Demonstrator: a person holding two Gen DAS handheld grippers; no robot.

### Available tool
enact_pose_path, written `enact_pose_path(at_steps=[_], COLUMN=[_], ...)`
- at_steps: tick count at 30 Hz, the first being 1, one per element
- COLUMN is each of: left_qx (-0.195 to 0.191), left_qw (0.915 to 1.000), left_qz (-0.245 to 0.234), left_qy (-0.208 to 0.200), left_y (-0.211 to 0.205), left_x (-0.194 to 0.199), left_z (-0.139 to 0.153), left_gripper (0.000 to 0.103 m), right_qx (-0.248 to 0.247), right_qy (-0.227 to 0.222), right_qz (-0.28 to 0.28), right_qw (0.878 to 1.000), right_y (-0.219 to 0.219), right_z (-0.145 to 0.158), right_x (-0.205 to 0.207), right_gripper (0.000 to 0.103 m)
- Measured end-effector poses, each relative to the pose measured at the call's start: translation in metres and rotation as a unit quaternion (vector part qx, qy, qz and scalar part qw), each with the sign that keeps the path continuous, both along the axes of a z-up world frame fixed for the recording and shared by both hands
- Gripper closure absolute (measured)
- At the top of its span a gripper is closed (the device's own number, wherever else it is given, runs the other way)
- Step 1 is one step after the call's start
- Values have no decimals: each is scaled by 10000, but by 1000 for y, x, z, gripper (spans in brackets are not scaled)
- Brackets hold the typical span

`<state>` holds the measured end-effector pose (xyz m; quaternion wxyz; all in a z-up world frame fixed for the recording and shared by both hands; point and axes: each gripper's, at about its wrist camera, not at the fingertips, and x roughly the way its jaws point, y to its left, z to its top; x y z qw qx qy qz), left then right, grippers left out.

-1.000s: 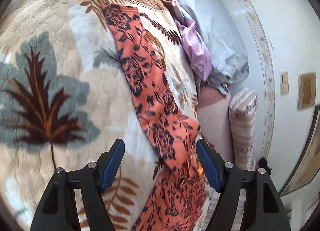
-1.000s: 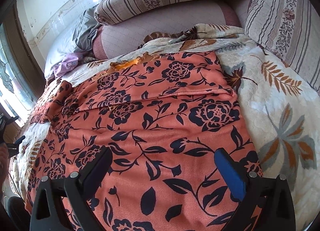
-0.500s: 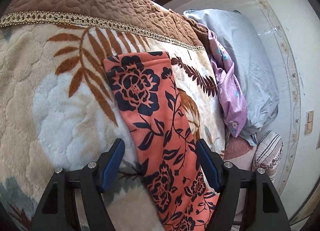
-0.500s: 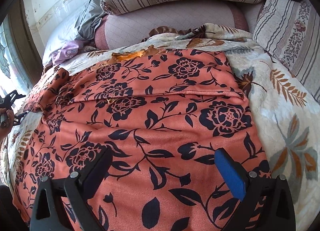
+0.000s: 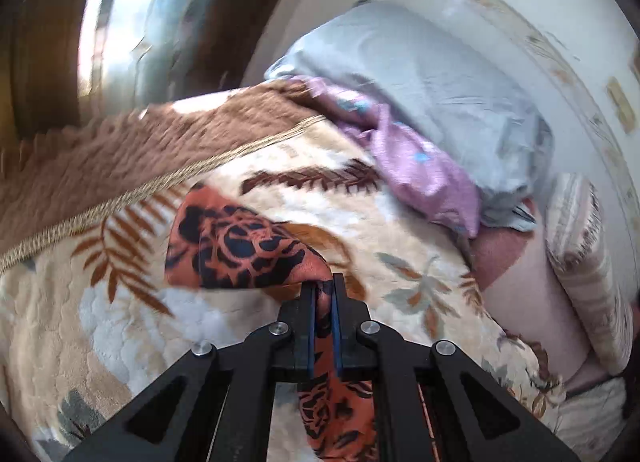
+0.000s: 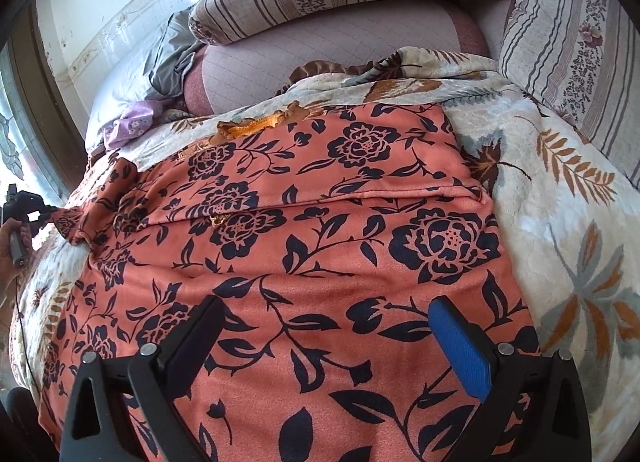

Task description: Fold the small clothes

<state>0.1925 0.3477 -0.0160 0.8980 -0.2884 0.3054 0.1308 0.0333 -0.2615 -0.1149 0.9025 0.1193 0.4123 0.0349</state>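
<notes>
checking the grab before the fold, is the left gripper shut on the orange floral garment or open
Shut on it: the left gripper has its jaws nearly together with the orange floral garment bunched between them.

Matt, soft-napped orange floral cloth (image 6: pixel 320 230) on a plush, quilted blanket (image 6: pixel 560 222) — both unglossy.

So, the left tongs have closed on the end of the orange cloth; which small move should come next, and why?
Probably lift the left tongs and carry the pinched sleeve end across the orange floral garment, which lies flat; the right tongs hover open above it.
</notes>
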Motion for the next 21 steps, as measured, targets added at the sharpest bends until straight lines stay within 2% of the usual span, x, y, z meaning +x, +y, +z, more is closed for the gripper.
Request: enact_pose_path(at_steps=[1,3,6,9,11,12,13,14,15,16,17,19,21], left_qx=[301,680,913,845,725,594,562,713,946,1161,1278,1095,1033], left_qw=[9987,9894,9656,9368,9227,9136,9020,8894,8804,8773,8785,8903,9079], left_qz=[-327,-1005,-2032,-3055,-3578,-3890,-4219,-4502,-4647,-4639,-4539,-4308,-3964], left_qy=[-258,-795,-1345,-1477,-1239,-1023,-724,-353,22,411,760,990,888], left_y=[-29,-92,-195,-302,-367,-396,-424,-449,-468,-477,-475,-449,-412], left_x=[-1,-6,-15,-18,-16,-12,-9,-6,-5,-2,-1,-7,-17], left_z=[27,77,127,139,121,104,82,57,31,4,-17,-39,-41], left_gripper=[97,97,97,97,95,90,61,29,25,26,30,32,32], right_qx=[94,261,528,859,1029,1113,1208,1301,1387,1470,1544,1643,1765], right_qy=[-15,-68,-202,-252,-269,-286,-304,-315,-328,-345,-358,-397,-427], right_qz=[-36,-106,-227,-366,-468,-520,-566,-615,-671,-719,-758,-845,-945], right_qw=[9999,9996,9981,9953,9932,9920,9906,9891,9875,9859,9844,9820,9788], right_y=[-3,-8,-18,-30,-37,-42,-46,-50,-54,-59,-63,-70,-77], right_z=[1,4,12,17,20,21,22,23,24,24,25,27,28], right_x=[-1,-2,-6,-10,-12,-13,-14,-16,-16,-17,-18,-20,-22], right_gripper=[0,0,0,0,0,0,0,0,0,0,0,0,0])
